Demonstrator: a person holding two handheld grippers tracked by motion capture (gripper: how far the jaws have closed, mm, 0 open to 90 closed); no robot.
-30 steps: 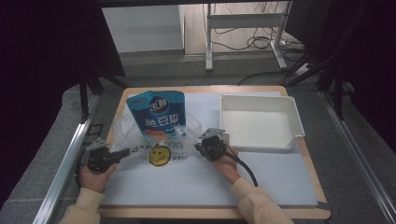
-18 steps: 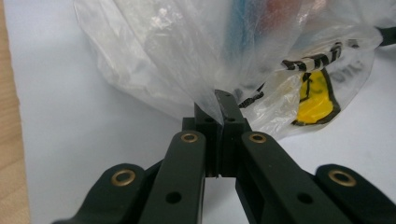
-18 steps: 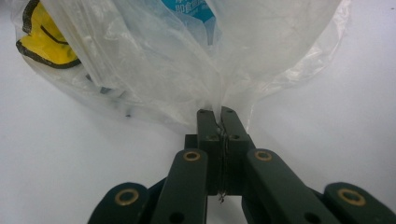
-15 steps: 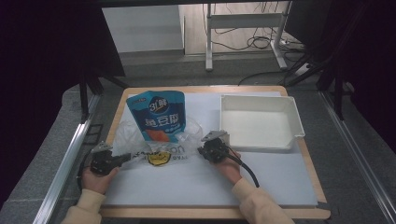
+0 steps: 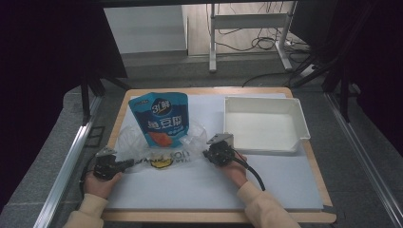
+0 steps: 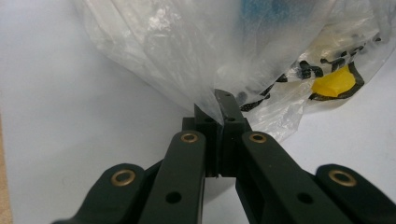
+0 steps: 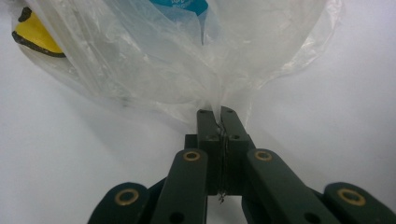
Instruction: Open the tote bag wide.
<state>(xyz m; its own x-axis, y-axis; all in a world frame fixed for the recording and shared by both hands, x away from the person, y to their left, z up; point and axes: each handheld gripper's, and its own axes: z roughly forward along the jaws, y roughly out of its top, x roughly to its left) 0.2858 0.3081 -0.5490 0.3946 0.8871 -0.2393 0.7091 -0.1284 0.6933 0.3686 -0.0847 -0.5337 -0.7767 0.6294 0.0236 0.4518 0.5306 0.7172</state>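
A clear plastic bag with black lettering and a yellow mark lies crumpled on the white mat. A blue snack pouch lies behind it, and its lower end shows through the plastic. My left gripper is shut on the bag's left edge, the film pinched between its jaws. At the bag's right edge my right gripper is also shut, with the film caught between its jaws. The bag bulges up between the two grips.
A white tray stands at the back right of the mat, close behind my right hand. The white mat lies on a wooden table top, and metal rails run along both sides of the table.
My right gripper has slid left toward the bag's middle, still holding the film. The left gripper has drifted slightly nearer me. The pouch has stayed in place.
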